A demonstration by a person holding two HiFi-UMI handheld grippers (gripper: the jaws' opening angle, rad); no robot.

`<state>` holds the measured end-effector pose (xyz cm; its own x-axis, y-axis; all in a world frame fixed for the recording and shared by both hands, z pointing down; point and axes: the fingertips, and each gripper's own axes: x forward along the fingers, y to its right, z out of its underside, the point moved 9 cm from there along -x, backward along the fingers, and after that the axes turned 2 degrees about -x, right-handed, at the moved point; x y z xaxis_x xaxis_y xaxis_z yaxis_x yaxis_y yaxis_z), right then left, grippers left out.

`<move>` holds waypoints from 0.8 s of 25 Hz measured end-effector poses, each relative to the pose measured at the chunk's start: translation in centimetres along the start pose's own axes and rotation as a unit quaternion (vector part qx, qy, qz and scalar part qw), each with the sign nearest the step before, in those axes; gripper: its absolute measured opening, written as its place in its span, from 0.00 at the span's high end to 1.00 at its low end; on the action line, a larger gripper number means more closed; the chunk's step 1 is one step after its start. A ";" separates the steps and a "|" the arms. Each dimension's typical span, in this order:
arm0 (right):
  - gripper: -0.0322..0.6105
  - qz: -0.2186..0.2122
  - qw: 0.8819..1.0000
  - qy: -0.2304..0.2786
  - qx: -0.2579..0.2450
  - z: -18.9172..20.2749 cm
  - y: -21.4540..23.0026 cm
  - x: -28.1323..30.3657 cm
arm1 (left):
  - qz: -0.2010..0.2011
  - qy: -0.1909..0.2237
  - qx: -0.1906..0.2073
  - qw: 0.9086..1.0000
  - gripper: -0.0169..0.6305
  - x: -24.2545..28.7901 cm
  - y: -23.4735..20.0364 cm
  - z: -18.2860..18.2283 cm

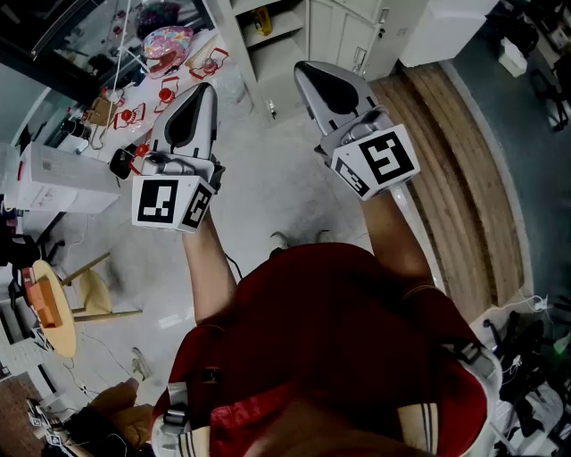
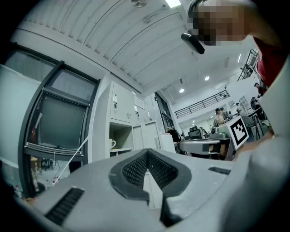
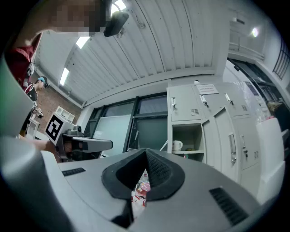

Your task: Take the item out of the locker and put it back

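Note:
Ahead of me stands a bank of grey-white lockers (image 1: pixel 339 27). One compartment (image 3: pixel 186 138) is open, and on its shelf sits a white mug (image 3: pixel 177 145) with a small yellowish item (image 3: pixel 192 147) beside it. The mug (image 2: pixel 112 144) also shows in the left gripper view. My left gripper (image 1: pixel 206 88) is shut with nothing between its pads and is held up, well short of the lockers. My right gripper (image 1: pixel 304 68) is shut and empty too, at about the same height beside it. Both point slightly upward toward the open compartment (image 1: pixel 266 36).
The open locker's door (image 3: pixel 222 136) swings out to the right. A cluttered table (image 1: pixel 169 54) with a pink bag and red items stands at the left, with a white box (image 1: pixel 62 178) and a round wooden stool (image 1: pixel 52 308) nearer. Wooden flooring (image 1: pixel 464 178) runs along the right.

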<state>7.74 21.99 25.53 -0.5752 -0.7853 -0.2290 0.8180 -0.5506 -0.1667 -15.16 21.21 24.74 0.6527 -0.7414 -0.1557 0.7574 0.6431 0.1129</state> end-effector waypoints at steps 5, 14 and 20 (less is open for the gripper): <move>0.95 -0.011 1.000 0.006 0.015 0.0 -1.0 0.8 | 0.014 0.000 -0.006 1.000 0.96 -0.4 -0.5 0.7; 0.95 -0.003 1.000 -0.013 0.022 1.7 -4.0 3.5 | 0.030 -0.012 -0.016 0.999 0.96 -2.2 -3.3 2.7; 0.95 0.000 1.000 -0.019 0.022 2.6 -6.3 6.6 | 0.031 -0.009 -0.018 0.999 0.96 -3.5 -7.2 3.4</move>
<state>-1.19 19.57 27.52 -0.5746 -0.7954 -0.1928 0.8184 -0.5610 -0.1246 -22.87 18.52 27.79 0.6990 -0.7027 -0.1327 0.7145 0.6943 0.0866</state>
